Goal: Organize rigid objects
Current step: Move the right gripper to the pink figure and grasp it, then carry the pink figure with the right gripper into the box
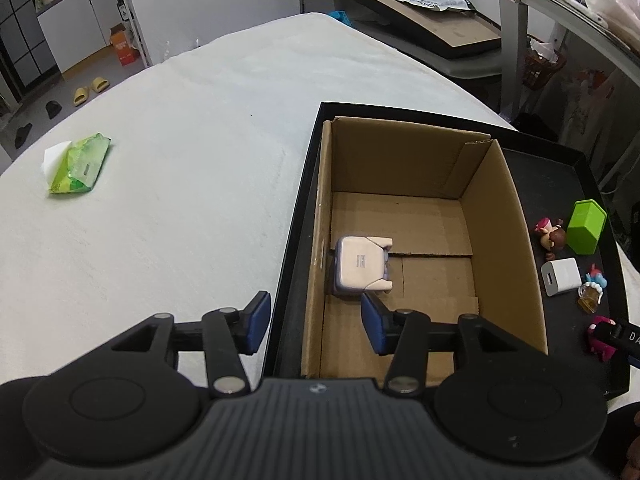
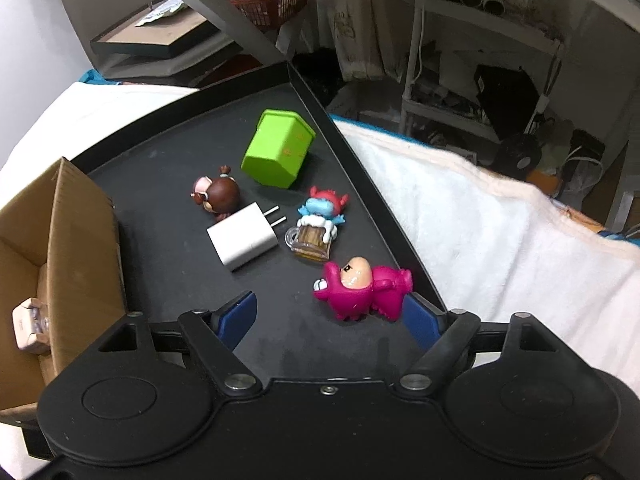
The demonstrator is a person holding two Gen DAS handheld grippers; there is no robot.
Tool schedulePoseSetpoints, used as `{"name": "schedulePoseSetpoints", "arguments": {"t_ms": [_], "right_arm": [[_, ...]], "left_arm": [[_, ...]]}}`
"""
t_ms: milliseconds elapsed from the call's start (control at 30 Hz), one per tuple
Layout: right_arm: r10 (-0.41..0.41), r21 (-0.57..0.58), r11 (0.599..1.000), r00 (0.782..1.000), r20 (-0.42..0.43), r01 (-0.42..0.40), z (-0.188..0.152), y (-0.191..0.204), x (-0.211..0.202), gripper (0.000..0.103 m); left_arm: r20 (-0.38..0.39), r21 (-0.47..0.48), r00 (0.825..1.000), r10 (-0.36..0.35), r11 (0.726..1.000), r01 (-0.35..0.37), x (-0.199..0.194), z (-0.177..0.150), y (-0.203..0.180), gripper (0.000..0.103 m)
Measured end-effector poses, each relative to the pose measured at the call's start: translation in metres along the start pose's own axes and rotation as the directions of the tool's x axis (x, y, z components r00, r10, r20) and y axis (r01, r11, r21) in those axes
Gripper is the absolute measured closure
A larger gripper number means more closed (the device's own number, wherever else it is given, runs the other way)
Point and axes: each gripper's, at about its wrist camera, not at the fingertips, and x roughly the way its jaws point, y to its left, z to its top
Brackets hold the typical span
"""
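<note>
A cardboard box (image 1: 500, 216) stands in a black tray (image 1: 560, 168). A pale boxy toy (image 1: 362, 266) lies on the box floor; it also shows in the right wrist view (image 2: 28, 326). My left gripper (image 1: 314, 322) is open and empty above the box's near left wall. On the tray lie a green block (image 2: 278, 148), a brown figurine (image 2: 216, 196), a white charger (image 2: 244, 242), a blue figurine with a mug (image 2: 318, 224) and a pink figurine (image 2: 360, 288). My right gripper (image 2: 332, 320) is open, with the pink figurine just ahead of its right finger.
A green wipes packet (image 1: 78, 164) lies on the white cloth (image 1: 200, 140) at the left. The tray's right rim (image 2: 360, 184) runs close beside the figurines. A shelf, an orange basket (image 2: 272, 0) and another tray stand beyond the table.
</note>
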Motion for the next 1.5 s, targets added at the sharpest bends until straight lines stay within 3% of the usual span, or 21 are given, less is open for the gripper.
{"name": "schedulePoseSetpoints", "arguments": {"t_ms": [367, 500, 833, 967, 1500], "right_arm": [[-0.017, 0.019, 1.0, 1.0, -0.02, 0.018, 0.004, -0.007, 0.02, 0.023], [-0.064, -0.001, 0.998, 0.997, -0.051, 0.064, 0.008, -0.005, 0.031, 0.023], [-0.075, -0.023, 0.997, 0.994, -0.076, 0.073, 0.014, -0.001, 0.047, 0.024], [-0.085, -0.006, 0.996, 0.989, -0.121, 0.085, 0.015, -0.004, 0.055, 0.034], [0.02, -0.066, 0.998, 0.999, -0.043, -0.022, 0.022, 0.015, 0.008, 0.035]], "left_arm": [[-0.011, 0.012, 0.999, 0.038, 0.999, -0.038, 0.006, 0.004, -0.01, 0.054], [-0.013, 0.009, 0.999, 0.036, 0.999, -0.036, 0.007, 0.005, -0.011, 0.054], [-0.028, -0.014, 0.999, 0.021, 1.0, -0.022, 0.013, 0.008, -0.008, 0.054], [-0.03, -0.017, 0.999, 0.024, 1.0, -0.025, 0.015, 0.008, -0.008, 0.054], [-0.015, -0.033, 1.0, 0.011, 0.999, -0.012, 0.015, 0.007, 0.003, 0.054]]}}
